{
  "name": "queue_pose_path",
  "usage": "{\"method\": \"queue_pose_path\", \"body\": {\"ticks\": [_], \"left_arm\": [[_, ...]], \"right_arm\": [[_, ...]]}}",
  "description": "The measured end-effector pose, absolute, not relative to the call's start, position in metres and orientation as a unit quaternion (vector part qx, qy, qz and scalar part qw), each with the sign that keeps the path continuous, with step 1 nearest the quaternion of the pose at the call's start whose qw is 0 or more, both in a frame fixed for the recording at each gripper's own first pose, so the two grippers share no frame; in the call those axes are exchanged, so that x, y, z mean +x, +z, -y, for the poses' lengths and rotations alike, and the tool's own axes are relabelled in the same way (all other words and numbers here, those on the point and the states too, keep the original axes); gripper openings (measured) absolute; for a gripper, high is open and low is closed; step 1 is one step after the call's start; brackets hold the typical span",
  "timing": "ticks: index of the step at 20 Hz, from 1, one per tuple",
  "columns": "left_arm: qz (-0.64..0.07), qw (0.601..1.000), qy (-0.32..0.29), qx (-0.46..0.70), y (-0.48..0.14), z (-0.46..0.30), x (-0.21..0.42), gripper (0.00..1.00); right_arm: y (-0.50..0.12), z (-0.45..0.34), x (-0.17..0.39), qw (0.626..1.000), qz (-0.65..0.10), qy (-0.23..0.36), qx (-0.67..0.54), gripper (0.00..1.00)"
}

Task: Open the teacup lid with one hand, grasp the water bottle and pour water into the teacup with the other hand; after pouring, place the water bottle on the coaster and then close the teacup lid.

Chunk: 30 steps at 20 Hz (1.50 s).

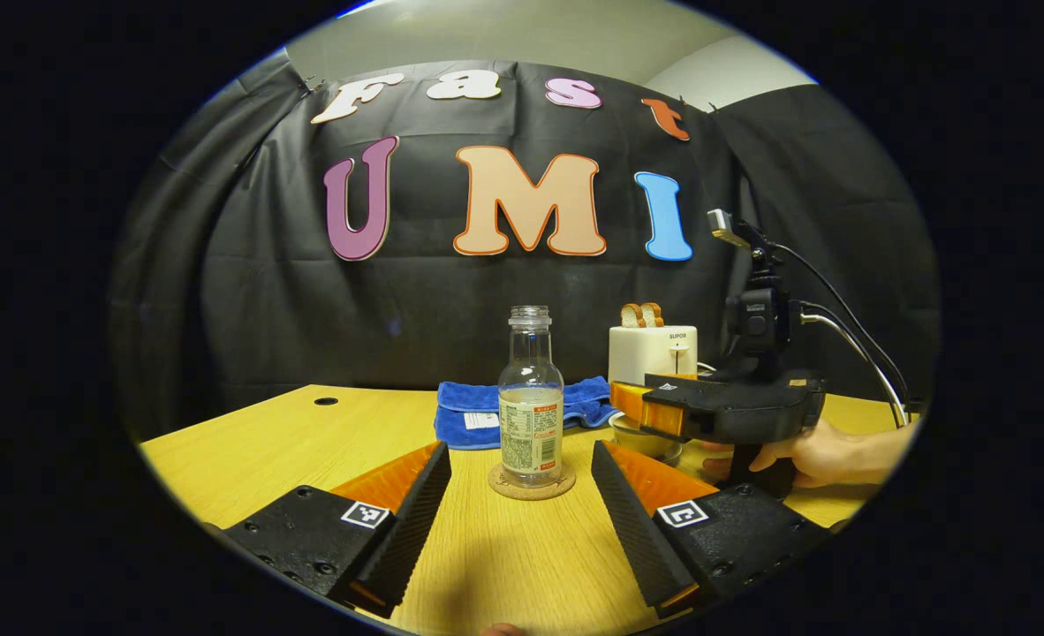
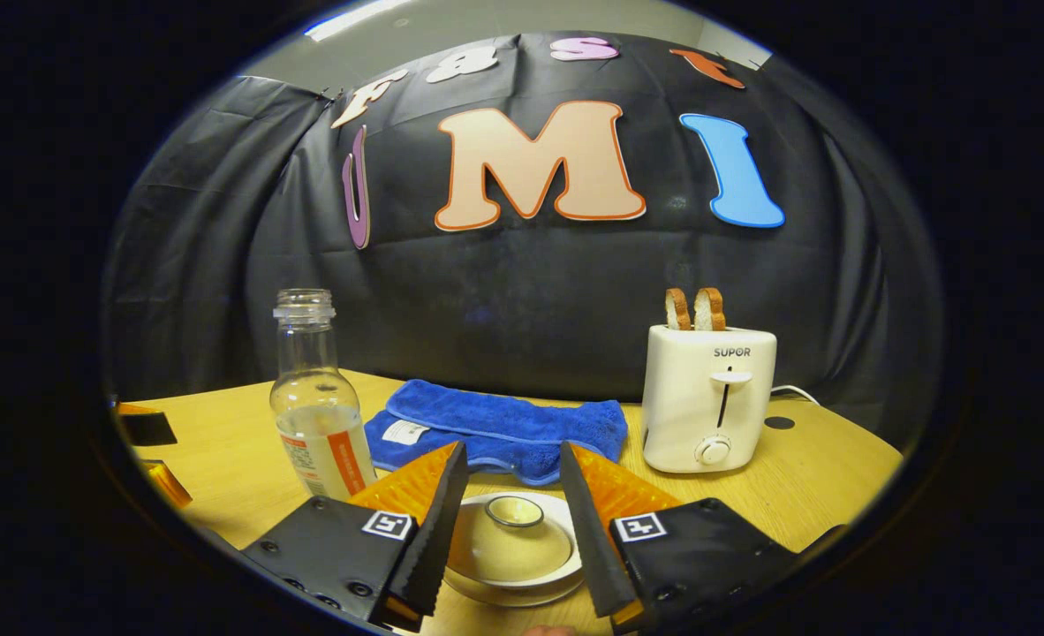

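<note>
The teacup [image 2: 511, 556] sits on the bench [image 2: 822, 477] with its lid [image 2: 513, 539] on, right between the spread fingers of the right hand-held gripper [image 2: 509, 495], which touch nothing. Left of it the water bottle [image 1: 531, 406] stands upright on the coaster [image 1: 532, 482], uncapped. The left hand-held gripper [image 1: 519, 481] faces the bottle, fingers wide apart. Behind lie a blue towel [image 2: 504, 428] and a toaster [image 2: 707, 397] with bread.

Water bottle [image 1: 531, 397] stands on the coaster [image 1: 532, 482] on the bench [image 1: 292, 437]; towel [image 1: 469, 415] behind it, toaster [image 1: 653, 352] to the right
</note>
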<state>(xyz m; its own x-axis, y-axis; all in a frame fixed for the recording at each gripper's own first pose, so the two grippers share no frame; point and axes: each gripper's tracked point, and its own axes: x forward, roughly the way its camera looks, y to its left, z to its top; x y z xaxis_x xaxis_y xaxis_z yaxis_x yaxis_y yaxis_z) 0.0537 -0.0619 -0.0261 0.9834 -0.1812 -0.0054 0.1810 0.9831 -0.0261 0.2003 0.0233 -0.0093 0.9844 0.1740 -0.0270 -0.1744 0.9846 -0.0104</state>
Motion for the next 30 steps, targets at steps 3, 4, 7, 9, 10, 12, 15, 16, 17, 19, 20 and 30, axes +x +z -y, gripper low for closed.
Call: {"method": "queue_pose_path", "body": {"ticks": [3,4,7,9,10,12,15,16,17,19,20,30], "left_arm": [[-0.005,0.996,-0.088,-0.013,-0.027,0.061,0.054,0.94],[-0.005,0.996,-0.086,-0.013,-0.027,0.060,0.054,0.94],[-0.005,0.996,-0.083,-0.013,-0.027,0.059,0.054,0.94],[-0.005,0.997,-0.081,-0.013,-0.028,0.059,0.055,0.94],[-0.005,0.997,-0.078,-0.013,-0.027,0.058,0.055,0.94],[-0.008,0.998,-0.069,-0.012,-0.028,0.058,0.055,0.94],[-0.006,0.997,-0.072,-0.012,-0.027,0.069,0.052,0.94],[-0.006,0.998,-0.068,-0.012,-0.026,0.072,0.049,0.94],[-0.006,0.998,-0.064,-0.012,-0.026,0.074,0.046,0.94],[-0.006,0.998,-0.054,-0.011,-0.026,0.080,0.040,0.94],[-0.005,0.999,-0.052,-0.012,-0.024,0.084,0.037,0.94],[-0.007,1.000,-0.015,-0.010,-0.023,0.094,-0.002,0.94]], "right_arm": [[-0.006,-0.020,0.201,0.997,-0.004,0.079,-0.001,0.83],[-0.007,-0.020,0.201,0.997,-0.005,0.079,0.001,0.96],[-0.006,-0.021,0.201,0.997,-0.004,0.079,0.000,0.89],[-0.007,-0.020,0.200,0.997,-0.006,0.076,-0.001,0.90],[-0.007,-0.016,0.200,0.998,-0.005,0.069,-0.001,0.90],[-0.007,-0.010,0.194,0.999,-0.004,0.052,-0.002,0.90],[-0.004,0.000,0.170,0.999,-0.002,0.038,-0.002,0.90],[-0.004,0.005,0.159,0.999,-0.001,0.032,-0.002,0.90],[-0.002,0.013,0.148,1.000,0.001,0.023,-0.002,0.90],[-0.001,0.027,0.122,1.000,0.002,0.006,-0.003,0.90],[0.000,0.035,0.110,1.000,0.003,-0.003,-0.002,0.90],[0.004,0.045,-0.002,1.000,0.006,-0.030,-0.003,0.90]]}}
